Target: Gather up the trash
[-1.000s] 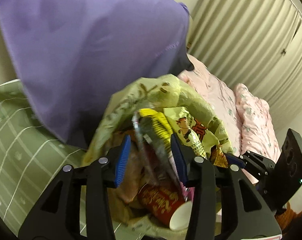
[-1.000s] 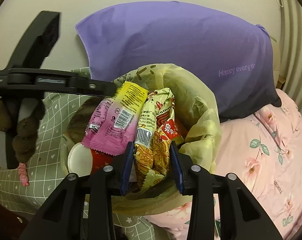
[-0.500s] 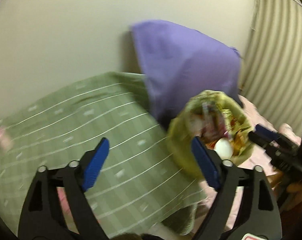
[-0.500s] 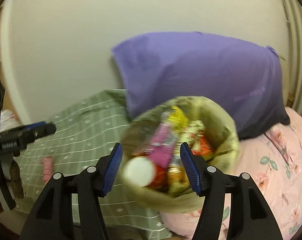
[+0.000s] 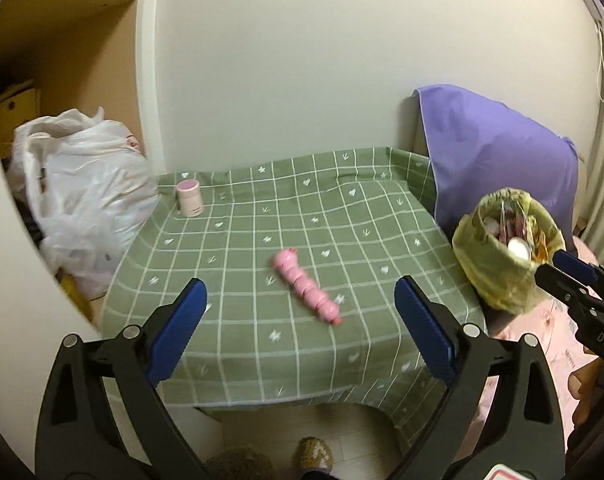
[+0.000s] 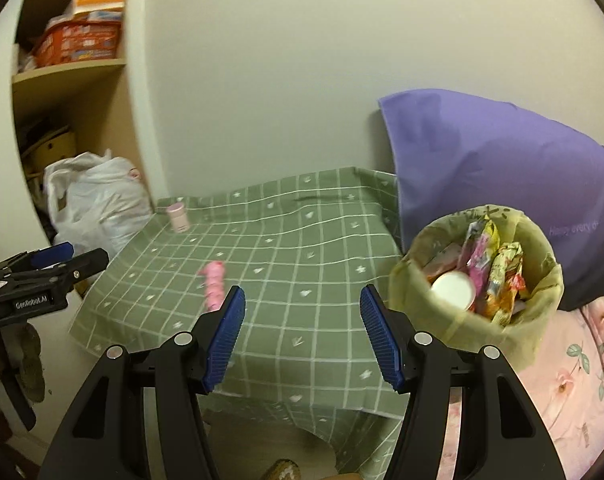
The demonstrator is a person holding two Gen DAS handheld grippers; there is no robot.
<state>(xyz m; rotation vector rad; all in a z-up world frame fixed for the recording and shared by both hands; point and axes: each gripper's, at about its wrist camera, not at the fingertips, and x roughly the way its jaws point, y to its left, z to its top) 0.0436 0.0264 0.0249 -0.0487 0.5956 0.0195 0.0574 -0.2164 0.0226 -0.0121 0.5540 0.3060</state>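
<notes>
A bin lined with a yellow-green bag [image 5: 505,256] [image 6: 475,280] stands at the right of the table, full of wrappers and a white-bottomed cup [image 6: 453,289]. My left gripper [image 5: 300,328] is open and empty, held back over the table's near edge. My right gripper [image 6: 302,336] is open and empty, left of the bin. A pink segmented object [image 5: 305,286] [image 6: 214,280] lies on the green checked tablecloth [image 5: 262,240]. A small pink jar [image 5: 189,198] [image 6: 178,216] stands at the far left corner.
A purple pillow [image 5: 497,160] [image 6: 501,160] leans on the wall behind the bin. A white plastic bag [image 5: 86,196] [image 6: 98,204] sits left of the table under shelves [image 6: 70,68]. A pink flowered bed [image 6: 573,392] lies to the right.
Both grippers let go of the wrappers in the bin, opened wide and pulled back and left. The whole table has come into view.
</notes>
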